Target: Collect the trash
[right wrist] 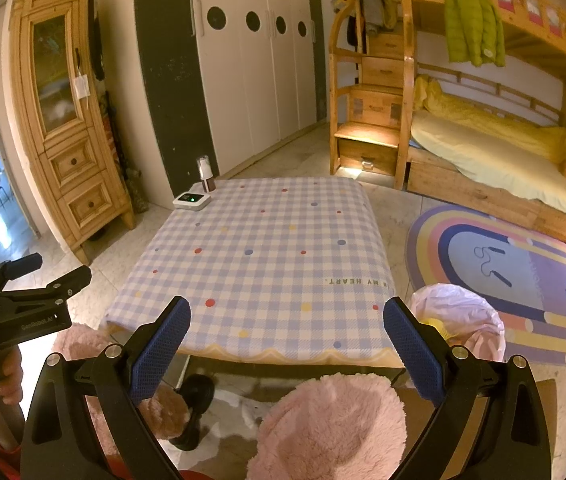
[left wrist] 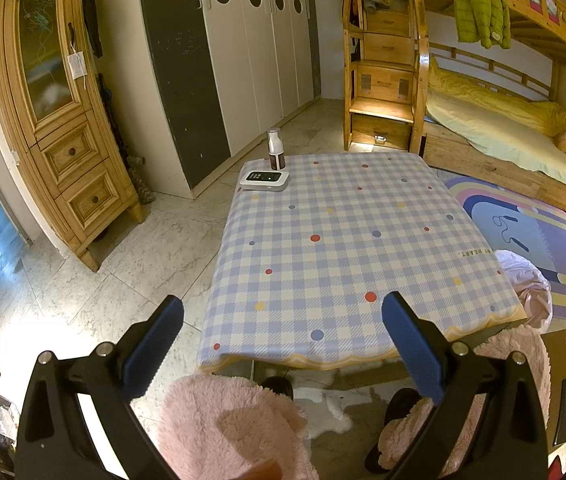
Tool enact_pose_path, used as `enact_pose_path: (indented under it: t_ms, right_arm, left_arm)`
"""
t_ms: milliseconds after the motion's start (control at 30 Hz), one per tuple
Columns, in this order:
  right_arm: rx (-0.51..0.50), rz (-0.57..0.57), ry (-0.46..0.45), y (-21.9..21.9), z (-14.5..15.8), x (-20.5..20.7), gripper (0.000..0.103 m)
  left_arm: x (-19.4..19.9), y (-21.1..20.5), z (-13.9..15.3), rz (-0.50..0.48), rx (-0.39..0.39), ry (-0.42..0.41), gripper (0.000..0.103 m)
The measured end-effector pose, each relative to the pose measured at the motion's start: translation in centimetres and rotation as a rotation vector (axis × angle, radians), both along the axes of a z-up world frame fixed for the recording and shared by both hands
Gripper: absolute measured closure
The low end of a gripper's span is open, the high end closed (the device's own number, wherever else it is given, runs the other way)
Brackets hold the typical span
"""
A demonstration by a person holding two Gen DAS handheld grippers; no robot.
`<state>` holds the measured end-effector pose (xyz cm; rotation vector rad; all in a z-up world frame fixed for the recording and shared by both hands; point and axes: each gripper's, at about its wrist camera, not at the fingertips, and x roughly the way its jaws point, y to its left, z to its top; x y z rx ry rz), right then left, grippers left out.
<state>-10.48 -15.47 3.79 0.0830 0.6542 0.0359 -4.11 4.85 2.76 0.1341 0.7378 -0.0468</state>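
Hovering spread and empty over the near edge of the blue-and-white checked cloth surface [right wrist: 267,248], both the left hand-held gripper [left wrist: 283,344] and right hand-held gripper [right wrist: 287,344] show no loose trash, so checking the pink plastic-lined bin [right wrist: 459,320] beside it seems wise.

Pink-lined trash bin [right wrist: 459,320] on floor beside table's right corner, yellow scrap inside.
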Motion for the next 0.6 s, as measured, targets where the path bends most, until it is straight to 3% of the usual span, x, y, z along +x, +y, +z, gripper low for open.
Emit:
enact_pose_path:
  t_ms: [600]
  right_arm:
    - [0.003, -0.001, 0.001, -0.12, 0.04, -0.06, 0.007]
  left_arm:
    - [0.05, 0.16, 0.01, -0.001, 0.002, 0.001, 0.007]
